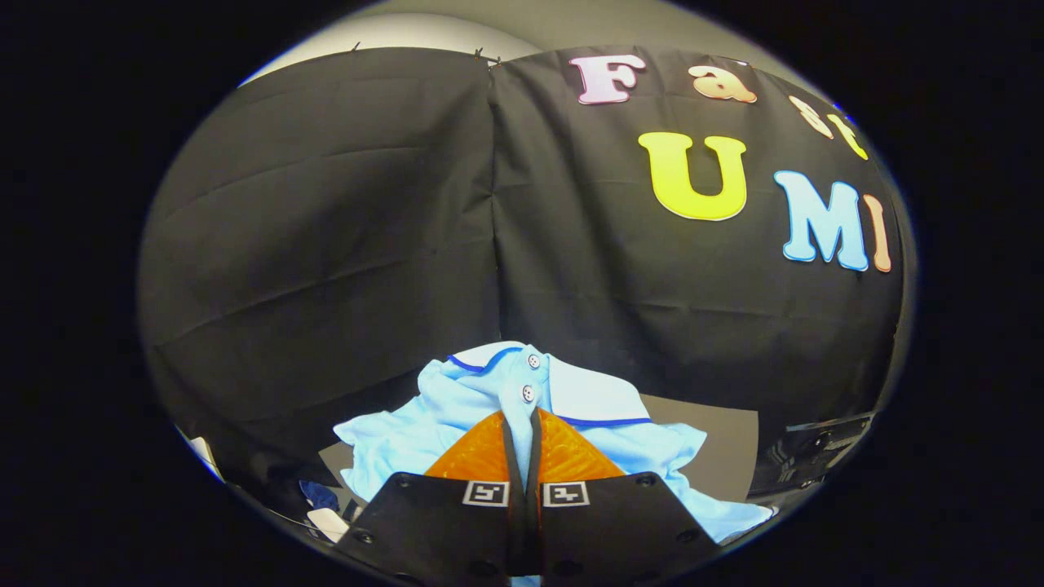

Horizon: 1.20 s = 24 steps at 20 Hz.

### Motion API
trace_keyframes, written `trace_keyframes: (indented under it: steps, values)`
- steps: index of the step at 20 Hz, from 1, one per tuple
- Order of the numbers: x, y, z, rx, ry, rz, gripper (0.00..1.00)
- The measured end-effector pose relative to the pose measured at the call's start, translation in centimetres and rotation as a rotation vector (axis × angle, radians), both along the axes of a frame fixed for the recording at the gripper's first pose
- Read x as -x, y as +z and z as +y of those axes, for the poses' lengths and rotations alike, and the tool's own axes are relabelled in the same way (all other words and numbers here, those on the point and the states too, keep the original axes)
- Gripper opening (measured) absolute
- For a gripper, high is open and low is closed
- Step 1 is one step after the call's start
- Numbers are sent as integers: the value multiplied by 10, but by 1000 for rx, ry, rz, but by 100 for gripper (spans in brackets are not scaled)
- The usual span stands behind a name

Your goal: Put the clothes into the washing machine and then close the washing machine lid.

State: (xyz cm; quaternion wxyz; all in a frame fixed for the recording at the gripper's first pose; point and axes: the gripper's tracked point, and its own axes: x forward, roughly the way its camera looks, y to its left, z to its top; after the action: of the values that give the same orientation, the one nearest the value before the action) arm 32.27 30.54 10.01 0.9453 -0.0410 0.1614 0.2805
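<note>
A light blue polo shirt [457, 408] with a white collar, dark blue trim and two buttons hangs bunched in front of me. My gripper [522, 424] is shut on the shirt, its two fingers pinching the button placket just below the lower button. The cloth spreads out to both sides of the fingers and drapes down past them. The collar sits just beyond the fingertips. The shirt is lifted up against the black cloth wall.
A grey flat surface [718, 456] lies behind the shirt to the right. A dark machine edge [816, 456] shows further right. Below left of the fingers lie a dark blue scrap [318, 493] and something white [326, 522].
</note>
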Motion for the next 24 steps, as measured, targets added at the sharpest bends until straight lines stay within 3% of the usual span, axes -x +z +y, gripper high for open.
trace_keyframes:
  steps: [10, 24]
  values:
    - [5, 44, -64, -42, -85, -75, 1]
    - [2, 61, -180, -41, -248, -114, 1]
